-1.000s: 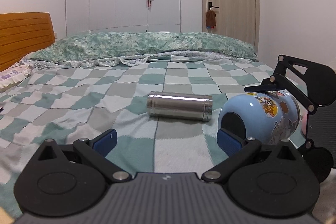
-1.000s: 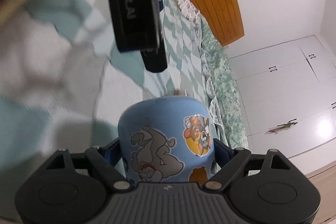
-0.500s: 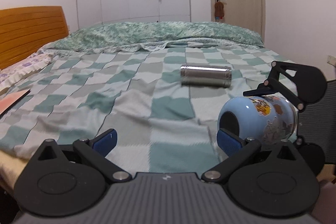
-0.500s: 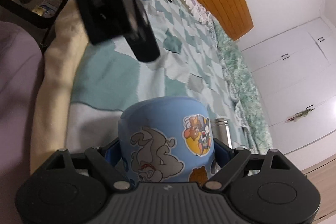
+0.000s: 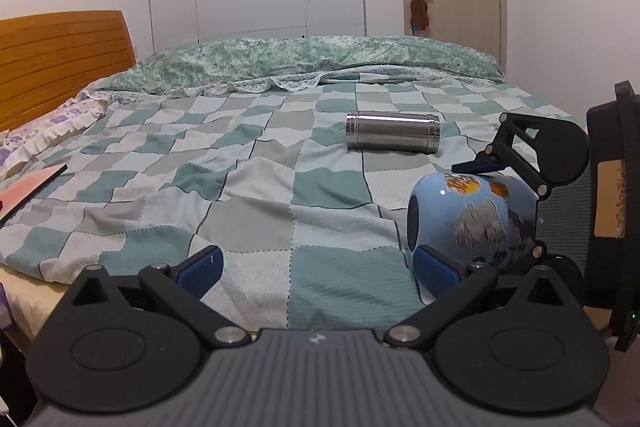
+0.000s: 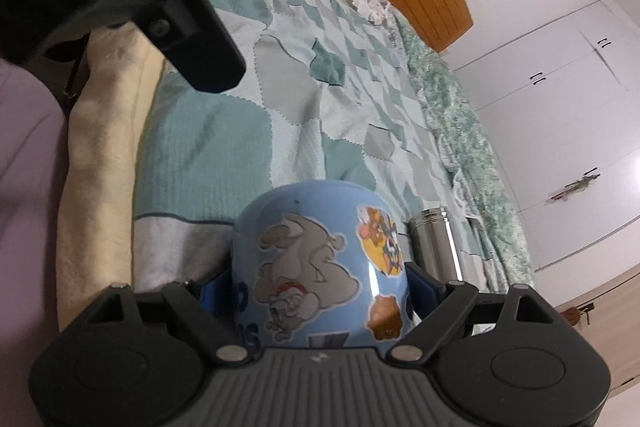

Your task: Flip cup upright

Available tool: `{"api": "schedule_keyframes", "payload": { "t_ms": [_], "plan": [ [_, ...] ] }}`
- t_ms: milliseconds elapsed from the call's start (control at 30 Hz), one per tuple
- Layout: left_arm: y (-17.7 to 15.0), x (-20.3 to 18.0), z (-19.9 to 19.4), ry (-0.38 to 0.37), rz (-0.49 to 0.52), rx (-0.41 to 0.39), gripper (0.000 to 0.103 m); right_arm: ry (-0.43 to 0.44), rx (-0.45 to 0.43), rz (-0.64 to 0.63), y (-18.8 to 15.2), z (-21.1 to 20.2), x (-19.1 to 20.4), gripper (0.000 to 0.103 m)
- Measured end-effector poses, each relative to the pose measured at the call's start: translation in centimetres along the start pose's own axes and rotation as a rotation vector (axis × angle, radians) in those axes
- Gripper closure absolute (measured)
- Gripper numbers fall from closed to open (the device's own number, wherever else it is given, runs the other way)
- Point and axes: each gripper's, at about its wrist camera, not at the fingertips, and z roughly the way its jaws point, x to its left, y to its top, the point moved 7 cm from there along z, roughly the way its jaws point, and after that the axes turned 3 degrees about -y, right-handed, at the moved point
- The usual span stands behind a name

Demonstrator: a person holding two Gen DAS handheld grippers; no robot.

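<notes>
**Blue cup held on its side over the near edge of the bed**

A steel tumbler (image 5: pixel 393 136) lies on its side on the checked bedspread (image 5: pixel 256 195), well beyond the cup and apart from it. A pink book (image 5: pixel 30 187) sits at the bed's left edge, and a wooden headboard (image 5: pixel 60 63) stands behind it. The right gripper (image 6: pixel 320 291) clamps the blue cartoon cup (image 5: pixel 472 219) across its body, one pad on each side; the cup is horizontal, its dark end facing left in the left wrist view. The left gripper (image 5: pixel 316 267) stands wide apart, gripping nothing, its right finger just in front of the cup. From the right wrist view, the left gripper's black frame crosses the upper left. Compared with a second ago, the tumbler sits farther off and more of the bed shows, while the cup remains sideways.
</notes>
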Motion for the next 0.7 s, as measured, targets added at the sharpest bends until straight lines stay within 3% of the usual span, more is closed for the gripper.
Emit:
{"api": "schedule_keyframes", "payload": {
  "t_ms": [100,233,467,600,700],
  "plan": [
    [0.2,-0.1,-0.2,-0.006,0.013,-0.006,0.000,0.006,-0.037,0.064,-0.4,-1.7,-0.7,0.000],
    [0.5,-0.4,-0.1,-0.010,0.046,-0.004,0.000,0.049,-0.054,0.178,-1.9,-4.0,-1.5,0.000],
    [1.3,-2.0,0.2,-0.044,0.132,-0.006,0.000,0.009,-0.103,0.493,-5.7,-8.3,-3.7,0.000],
    [1.6,-3.7,0.8,-0.097,0.233,-0.001,0.000,-0.029,-0.111,0.702,-8.1,-10.1,-4.8,0.000],
    [1.7,-5.6,1.7,-0.132,0.380,-0.003,0.000,-0.050,-0.104,0.867,-10.1,-10.8,-5.4,0.000]
  ]
}}
